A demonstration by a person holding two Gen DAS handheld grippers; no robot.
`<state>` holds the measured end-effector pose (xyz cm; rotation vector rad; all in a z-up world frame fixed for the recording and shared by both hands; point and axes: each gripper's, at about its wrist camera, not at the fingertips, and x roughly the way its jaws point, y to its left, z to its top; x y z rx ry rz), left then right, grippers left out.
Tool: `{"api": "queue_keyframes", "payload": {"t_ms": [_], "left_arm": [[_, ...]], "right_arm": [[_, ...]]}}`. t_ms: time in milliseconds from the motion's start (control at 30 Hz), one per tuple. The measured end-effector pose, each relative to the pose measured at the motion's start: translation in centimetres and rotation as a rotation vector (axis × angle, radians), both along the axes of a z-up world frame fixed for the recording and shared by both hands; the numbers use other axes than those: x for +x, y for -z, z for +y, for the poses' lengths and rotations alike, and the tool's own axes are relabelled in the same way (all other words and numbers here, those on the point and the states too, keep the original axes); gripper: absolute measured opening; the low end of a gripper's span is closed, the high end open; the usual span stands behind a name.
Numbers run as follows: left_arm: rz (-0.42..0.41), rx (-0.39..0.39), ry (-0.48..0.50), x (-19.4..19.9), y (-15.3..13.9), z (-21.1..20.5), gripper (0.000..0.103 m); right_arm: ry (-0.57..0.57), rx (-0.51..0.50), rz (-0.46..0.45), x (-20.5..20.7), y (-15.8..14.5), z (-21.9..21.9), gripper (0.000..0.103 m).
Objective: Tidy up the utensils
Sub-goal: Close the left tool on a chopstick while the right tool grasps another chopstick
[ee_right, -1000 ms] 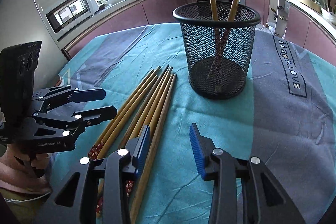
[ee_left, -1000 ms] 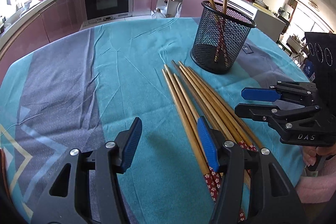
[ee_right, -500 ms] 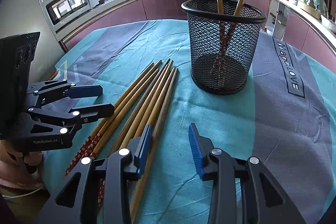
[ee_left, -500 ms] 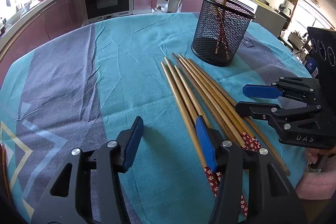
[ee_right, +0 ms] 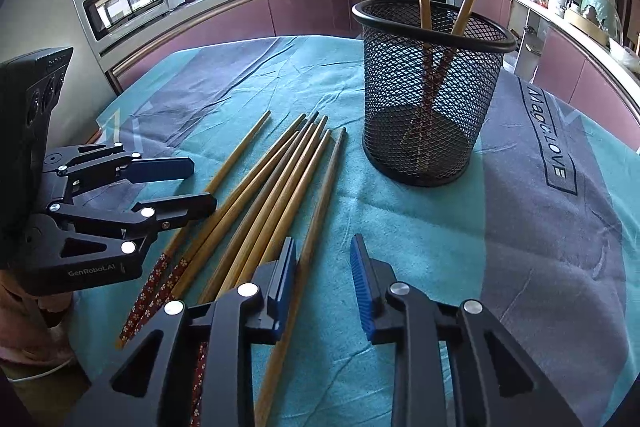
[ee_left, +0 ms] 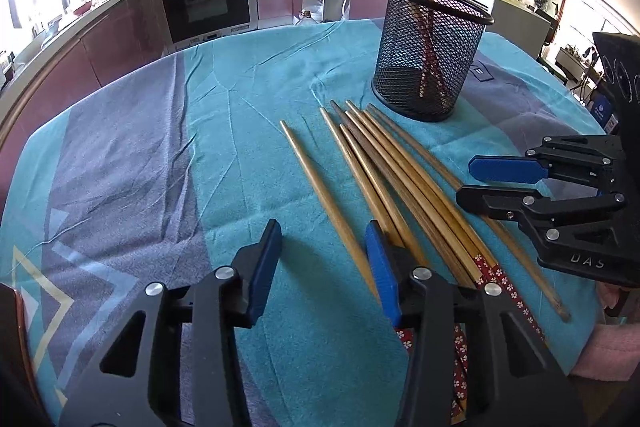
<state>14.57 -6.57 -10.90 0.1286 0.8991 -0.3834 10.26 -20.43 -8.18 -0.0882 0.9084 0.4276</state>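
Bamboo chopsticks (ee_left: 404, 183) are lying in a loose fan on the teal tablecloth (ee_left: 248, 131), tips pointing toward the black mesh holder (ee_left: 428, 55), which is standing toward the table's far edge with two chopsticks already leaning inside. One stray chopstick (ee_left: 328, 203) is lying apart on the fan's outer side, and another single stick (ee_right: 316, 227) is sitting apart on the holder's side.

Left gripper (ee_left: 324, 267) is hovering low at the near edge, jaws parted and just having been narrowing; the stray stick's butt is running between the fingers, but the pads are not pressing it. Right gripper (ee_right: 324, 279) is likewise parted and has just been narrowing, with that single stick's shaft passing up through the gap, unclamped.

Risks, as I judge them:
- Sticks are touching side by side; a closing finger could be catching two, or nudging the fan into rolling.
- Round, smooth shafts pinched near one end may be pivoting or slipping when lifted.
- Both grippers are working the same bundle, close together; collision is possible.
- Holder looks light; a long stick knocking its rim could be tipping it.
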Motion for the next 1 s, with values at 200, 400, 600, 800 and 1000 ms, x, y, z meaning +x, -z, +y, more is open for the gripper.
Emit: {"api": "queue_keyframes", "payload": {"t_ms": [200,400,600,800,1000], "left_arm": [[0.003,-0.023,-0.015,1.0,0.1,0.2,0.036],[0.001,-0.024,-0.030,1.3,0.1,0.0,0.029],[0.013,-0.054,-0.054,1.8,0.1,0.4,0.015],[0.024,-0.082,-0.075,1.8,0.0,0.8,0.008],[0.023,-0.092,-0.073,1.4,-0.2,0.9,0.007]], "right_arm": [[0.005,-0.009,-0.009,0.7,0.1,0.8,0.023],[0.014,-0.001,-0.015,1.5,0.1,1.1,0.019],[0.023,0.036,0.000,2.0,0.1,0.8,0.008],[0.032,0.074,0.013,2.0,-0.1,0.0,0.005],[0.023,0.115,0.005,1.4,-0.7,-0.8,0.005]]}}
